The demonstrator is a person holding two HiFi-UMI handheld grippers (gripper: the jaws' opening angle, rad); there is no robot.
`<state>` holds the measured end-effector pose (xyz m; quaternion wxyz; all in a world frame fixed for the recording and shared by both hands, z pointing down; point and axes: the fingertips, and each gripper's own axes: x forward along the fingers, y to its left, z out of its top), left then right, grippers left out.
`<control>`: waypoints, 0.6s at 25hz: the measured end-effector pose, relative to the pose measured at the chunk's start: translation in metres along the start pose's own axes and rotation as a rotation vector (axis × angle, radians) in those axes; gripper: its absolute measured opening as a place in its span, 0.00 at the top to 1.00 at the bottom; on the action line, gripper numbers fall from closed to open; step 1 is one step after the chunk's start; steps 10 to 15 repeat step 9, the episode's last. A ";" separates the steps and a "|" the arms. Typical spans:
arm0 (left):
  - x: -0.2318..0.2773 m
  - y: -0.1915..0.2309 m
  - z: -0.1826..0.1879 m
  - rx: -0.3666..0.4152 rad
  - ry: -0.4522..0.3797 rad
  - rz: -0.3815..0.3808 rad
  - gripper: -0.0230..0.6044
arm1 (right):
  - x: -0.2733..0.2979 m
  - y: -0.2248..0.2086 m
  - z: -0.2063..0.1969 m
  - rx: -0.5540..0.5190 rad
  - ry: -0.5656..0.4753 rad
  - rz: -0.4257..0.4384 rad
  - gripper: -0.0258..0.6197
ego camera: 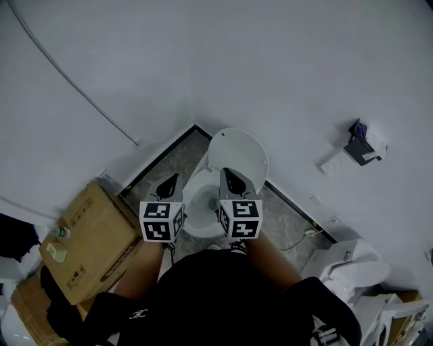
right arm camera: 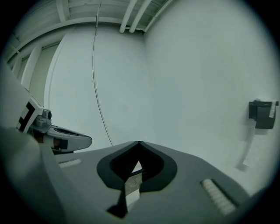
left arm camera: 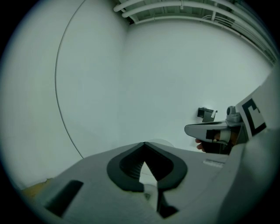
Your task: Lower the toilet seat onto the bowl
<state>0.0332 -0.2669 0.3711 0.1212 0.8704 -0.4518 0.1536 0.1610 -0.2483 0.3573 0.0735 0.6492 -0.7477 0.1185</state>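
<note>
head view
toilet seat (ego camera: 238, 153): up, white oval leaning back at the wall corner, behind the bowl, not down on it
bowl (ego camera: 201, 208): open, on the grey floor, just in front of the person's legs
left gripper (ego camera: 170, 181): over the bowl's left edge, tip towards the wall, apart from the seat
right gripper (ego camera: 233, 178): over the bowl's right side, tip just before the lower edge of the raised seat; contact cannot be told
cardboard box (ego camera: 93, 238): left of the toilet, on the floor
second toilet (ego camera: 353, 267): lower right, well apart
wall holder (ego camera: 359, 144): dark, on the right wall
cable (ego camera: 67, 80): thin line running down the left wall

left gripper view
left gripper (left arm camera: 144, 144): jaws clenched, tips meeting, nothing between them
right gripper (left arm camera: 209, 131): seen side-on at right, its marker cube (left arm camera: 252, 115) at the frame edge
wall holder (left arm camera: 206, 114): on the far wall
cable (left arm camera: 60, 103): curving down the wall
pipes (left arm camera: 175, 6): 2 along the ceiling

right gripper view
right gripper (right arm camera: 139, 143): jaws clenched, tips together, empty
left gripper (right arm camera: 66, 141): side-on at left
wall holder (right arm camera: 262, 114): right wall
cable (right arm camera: 98, 87): down the corner wall
toilet seat: not made out here
</note>
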 end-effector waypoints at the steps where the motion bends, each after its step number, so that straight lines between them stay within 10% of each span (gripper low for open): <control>1: 0.000 0.000 0.000 -0.001 0.001 0.002 0.95 | 0.000 -0.001 0.000 0.000 -0.001 0.001 0.95; 15: 0.003 -0.003 -0.003 0.001 0.003 0.013 0.95 | 0.005 -0.003 -0.005 -0.013 0.007 0.018 0.95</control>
